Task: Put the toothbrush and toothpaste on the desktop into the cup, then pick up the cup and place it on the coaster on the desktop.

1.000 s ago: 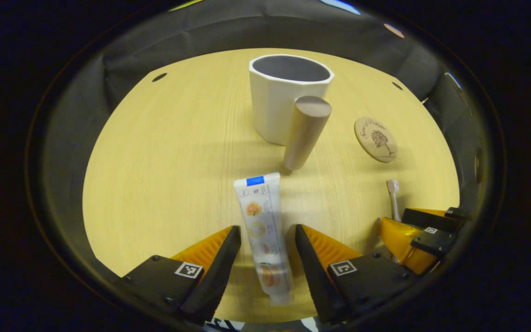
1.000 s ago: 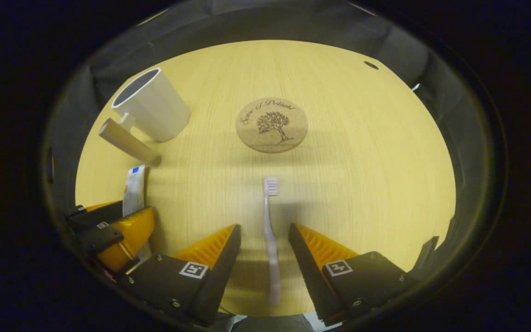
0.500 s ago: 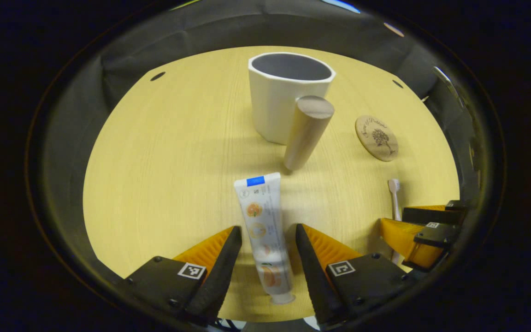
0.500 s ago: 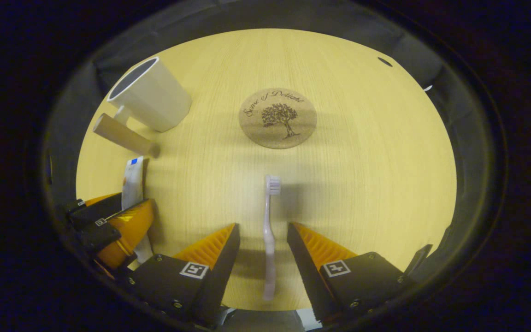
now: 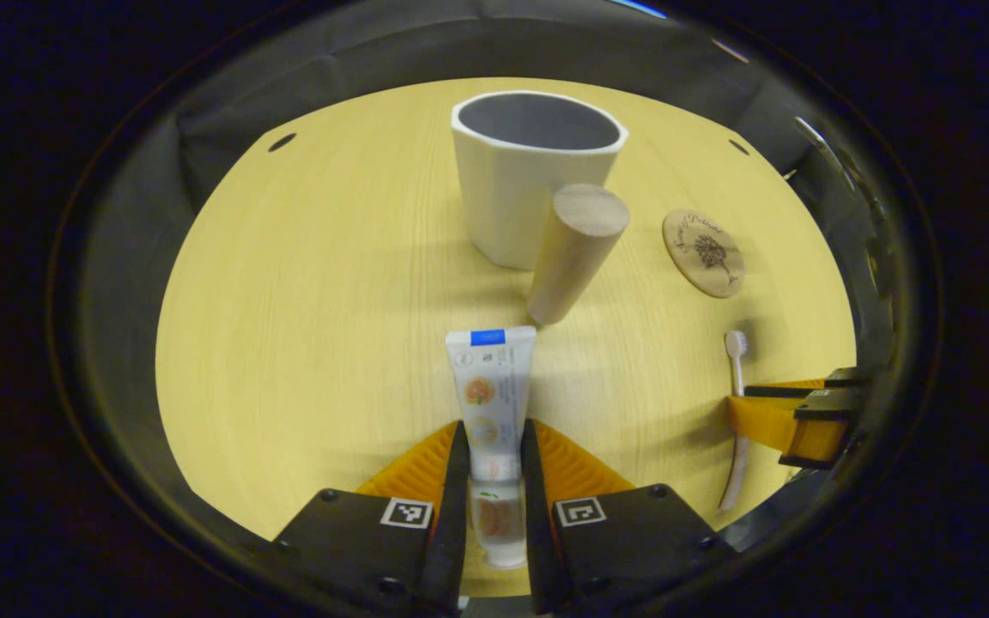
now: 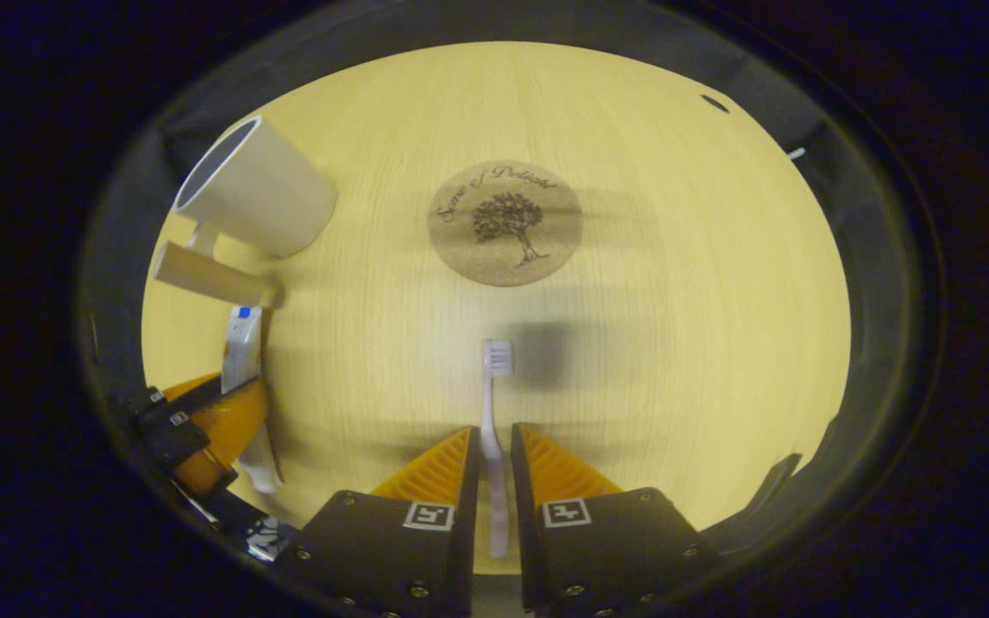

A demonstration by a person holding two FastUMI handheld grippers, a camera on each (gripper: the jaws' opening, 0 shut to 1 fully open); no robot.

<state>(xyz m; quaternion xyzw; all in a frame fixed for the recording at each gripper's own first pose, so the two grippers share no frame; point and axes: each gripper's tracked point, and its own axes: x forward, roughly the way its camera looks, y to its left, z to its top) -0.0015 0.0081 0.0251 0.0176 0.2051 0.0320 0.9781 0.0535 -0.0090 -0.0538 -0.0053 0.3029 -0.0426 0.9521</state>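
In the left gripper view, the fingers (image 5: 458,481) are covering the side edges of the toothpaste (image 5: 491,403) along its lower part. In the right gripper view, the toothbrush (image 6: 491,429) handle is running down between that gripper's fingers (image 6: 465,481), and the coaster (image 6: 505,221) print is smearing with blur. The cup (image 6: 250,190) is partly hiding its handle (image 6: 203,275) joint.

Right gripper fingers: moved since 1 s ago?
Yes. The right gripper has closed on the toothbrush; its fingers, earlier wide apart on the desktop, now press the handle.

Both tongs (image 5: 493,446) carry black screwed housings with square coded markers.
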